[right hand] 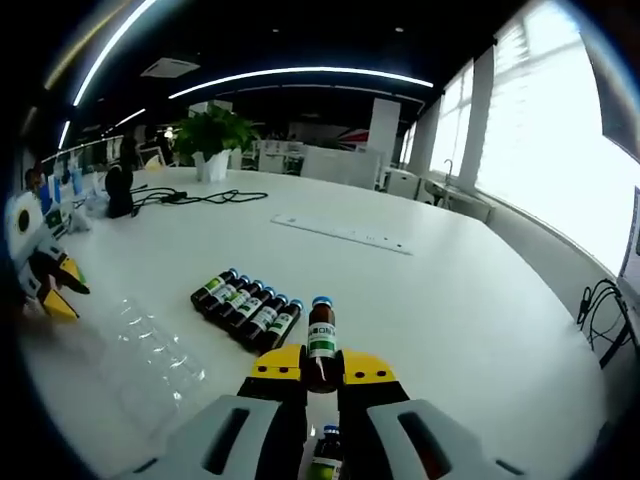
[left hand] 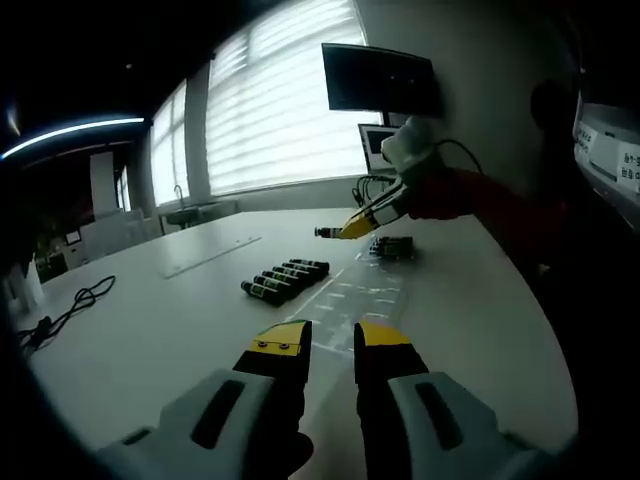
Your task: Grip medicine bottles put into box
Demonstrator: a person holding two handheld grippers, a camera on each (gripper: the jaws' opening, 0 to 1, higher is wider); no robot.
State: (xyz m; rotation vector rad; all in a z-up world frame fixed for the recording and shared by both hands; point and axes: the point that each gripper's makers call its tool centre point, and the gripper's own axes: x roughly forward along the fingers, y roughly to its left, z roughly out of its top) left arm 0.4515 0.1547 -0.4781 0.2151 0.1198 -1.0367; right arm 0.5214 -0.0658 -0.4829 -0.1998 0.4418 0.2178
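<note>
Left gripper view: left gripper (left hand: 332, 338), jaws parted and empty, hovers near the clear tray (left hand: 362, 296); the row of bottles (left hand: 284, 280) lies beyond, to its left.

Right gripper view: right gripper (right hand: 321, 364) clamps a bottle (right hand: 321, 343) upright; the tray (right hand: 150, 352) lies to its left.

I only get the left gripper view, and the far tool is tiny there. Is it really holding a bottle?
Observer: Yes. In the right gripper view the right tool is shut on a small brown glass bottle with a blue cap, which stands upright between its jaws.
Operator: Anything else close to that tool?
Observer: A second blue-capped bottle shows lower down, between the tool's grey arms.
</note>
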